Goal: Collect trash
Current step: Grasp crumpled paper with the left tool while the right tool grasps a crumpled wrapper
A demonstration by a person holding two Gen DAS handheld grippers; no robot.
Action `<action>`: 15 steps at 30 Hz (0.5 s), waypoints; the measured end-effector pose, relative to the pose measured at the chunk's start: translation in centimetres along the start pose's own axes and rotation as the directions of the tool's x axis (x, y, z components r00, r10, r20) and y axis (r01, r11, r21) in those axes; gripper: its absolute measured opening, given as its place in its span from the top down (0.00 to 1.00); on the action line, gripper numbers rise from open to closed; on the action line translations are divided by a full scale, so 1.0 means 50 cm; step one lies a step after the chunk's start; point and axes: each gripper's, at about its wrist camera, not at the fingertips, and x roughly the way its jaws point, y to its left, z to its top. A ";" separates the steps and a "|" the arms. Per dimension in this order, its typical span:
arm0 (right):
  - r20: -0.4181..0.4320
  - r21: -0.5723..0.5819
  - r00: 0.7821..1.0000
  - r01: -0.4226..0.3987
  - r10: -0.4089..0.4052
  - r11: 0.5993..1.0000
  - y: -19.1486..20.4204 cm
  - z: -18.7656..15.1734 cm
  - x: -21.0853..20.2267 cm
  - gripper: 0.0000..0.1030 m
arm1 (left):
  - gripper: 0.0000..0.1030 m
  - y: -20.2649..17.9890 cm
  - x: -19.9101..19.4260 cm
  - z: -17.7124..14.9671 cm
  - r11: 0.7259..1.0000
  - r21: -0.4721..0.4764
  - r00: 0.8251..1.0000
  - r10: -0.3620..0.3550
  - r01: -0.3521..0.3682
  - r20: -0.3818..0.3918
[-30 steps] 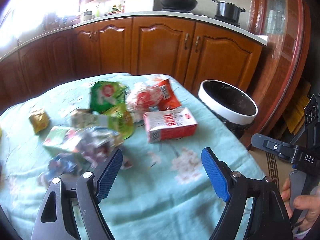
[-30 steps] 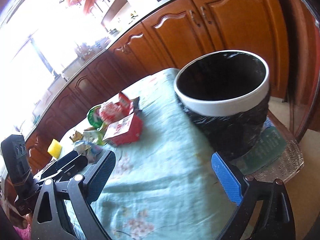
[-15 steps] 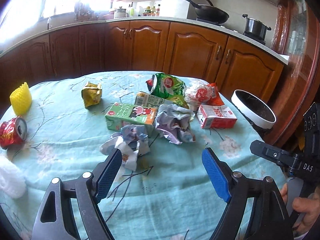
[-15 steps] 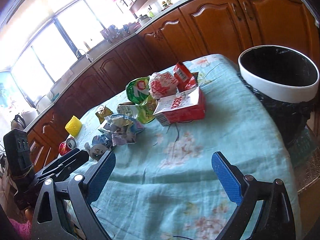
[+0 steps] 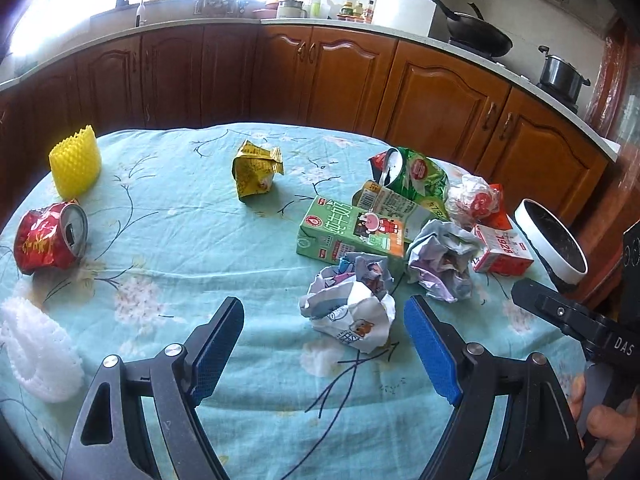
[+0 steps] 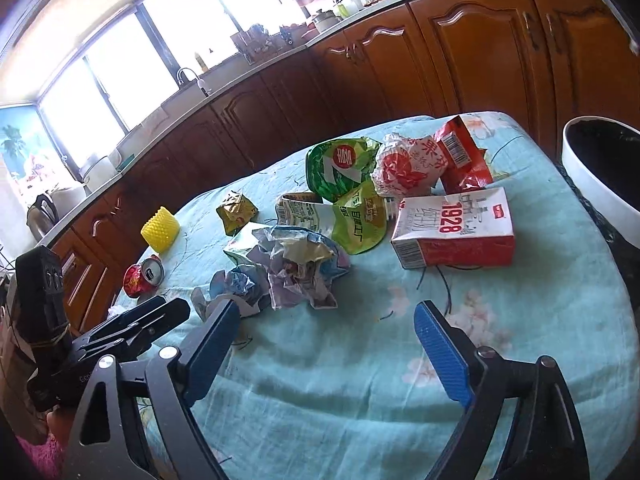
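Note:
Trash lies on a table with a light blue floral cloth (image 5: pixel 180 248). A crumpled paper ball (image 5: pixel 348 308) lies just ahead of my open, empty left gripper (image 5: pixel 324 344). Beyond it are a green carton (image 5: pixel 352 232), a second crumpled wrapper (image 5: pixel 440 260), a red and white carton (image 5: pixel 502 250), a green bag (image 5: pixel 416 176), a yellow packet (image 5: pixel 256 170) and a crushed red can (image 5: pixel 50 238). My right gripper (image 6: pixel 328 344) is open and empty, short of the crumpled wrapper (image 6: pixel 296 268) and the red and white carton (image 6: pixel 452 232). A white-rimmed bin (image 6: pixel 600 176) stands at the table's right edge.
A yellow foam sleeve (image 5: pixel 74 166) and a white foam net (image 5: pixel 34 348) lie at the left of the table. Wooden kitchen cabinets (image 5: pixel 320 76) run behind it. The other gripper's body shows at the right edge in the left wrist view (image 5: pixel 580 324).
Both views have swung left and back from the bin, so the whole table and its trash are in sight. Both grippers stay open and empty.

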 end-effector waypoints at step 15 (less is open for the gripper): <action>-0.096 0.042 0.992 -0.076 0.080 0.996 -0.001 0.018 0.110 0.84 | 0.71 -0.006 0.089 0.009 0.995 0.023 0.991 -0.091 0.094 -0.099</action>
